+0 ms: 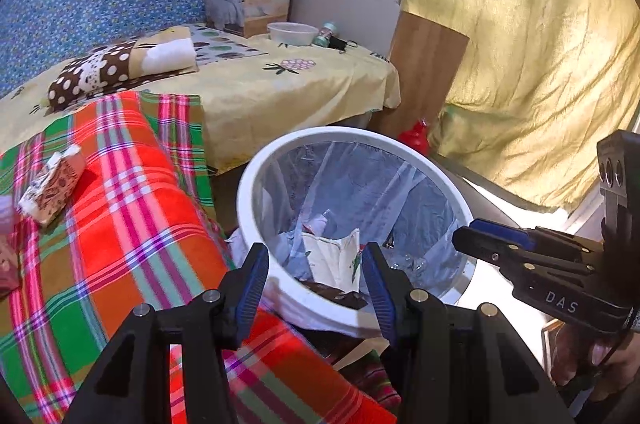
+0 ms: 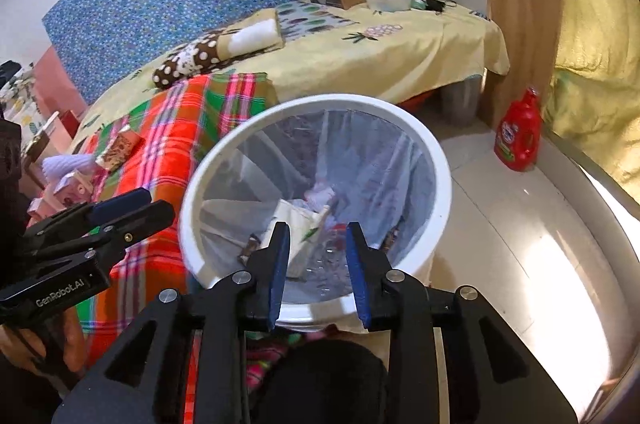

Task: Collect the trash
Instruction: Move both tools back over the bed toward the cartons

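Both grippers hover over the white bin [image 1: 256, 184]; left gripper [image 1: 316, 284] and right gripper [image 2: 316, 264] have jaws open and empty. Collected trash lies below the jaws inside the liner. A crumpled carton [image 1: 52, 184] remains on the plaid blanket [image 1: 132, 192], left of the left jaws. Risk: jaws snagging the liner or striking the bin rim. The floor to the right is clear.

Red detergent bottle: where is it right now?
The red detergent bottle stands upright on the floor, right of the white trash bin in the right wrist view, beside the wooden board and the yellow curtain.
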{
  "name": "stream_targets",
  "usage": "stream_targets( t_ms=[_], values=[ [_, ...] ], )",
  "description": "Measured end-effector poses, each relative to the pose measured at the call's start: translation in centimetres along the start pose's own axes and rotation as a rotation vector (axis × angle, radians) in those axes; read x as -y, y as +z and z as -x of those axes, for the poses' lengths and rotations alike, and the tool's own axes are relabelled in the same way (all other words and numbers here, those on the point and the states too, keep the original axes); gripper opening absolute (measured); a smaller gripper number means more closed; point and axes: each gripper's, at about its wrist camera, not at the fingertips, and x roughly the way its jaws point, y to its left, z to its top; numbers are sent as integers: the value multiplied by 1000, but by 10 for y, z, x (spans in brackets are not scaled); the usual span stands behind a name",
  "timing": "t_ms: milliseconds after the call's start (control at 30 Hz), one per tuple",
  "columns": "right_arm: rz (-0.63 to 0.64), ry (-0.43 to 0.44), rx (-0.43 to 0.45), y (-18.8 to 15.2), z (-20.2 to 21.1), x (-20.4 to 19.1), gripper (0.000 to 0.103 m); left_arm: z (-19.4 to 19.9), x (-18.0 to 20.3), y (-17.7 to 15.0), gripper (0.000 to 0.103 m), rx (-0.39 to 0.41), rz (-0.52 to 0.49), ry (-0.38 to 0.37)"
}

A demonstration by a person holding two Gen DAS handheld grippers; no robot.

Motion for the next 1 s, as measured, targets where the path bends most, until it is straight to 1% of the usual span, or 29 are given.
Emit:
stream_targets(
  t_ms=[233,400,567,667,867,1000],
  values=[
    [49,61,34,-2,8,-25,31,25,-13,-8,49,28,38,38],
    [88,114,32,-5,9,-44,31,46,-25,-18,49,46,61,71],
    [92,182,30,-7,11,-60,31,65,-39,-30,49,60,87,108],
    [110,196,23,-6,9,-72,31,75,-50,-37,49,62,119,110],
    [137,235,11,-8,10,-93,31,100,-71,-49,49,100,170,180],
    [155,272,3,-11,11,-109,31,115,-85,-55,49,112,198,232]
  ],
)
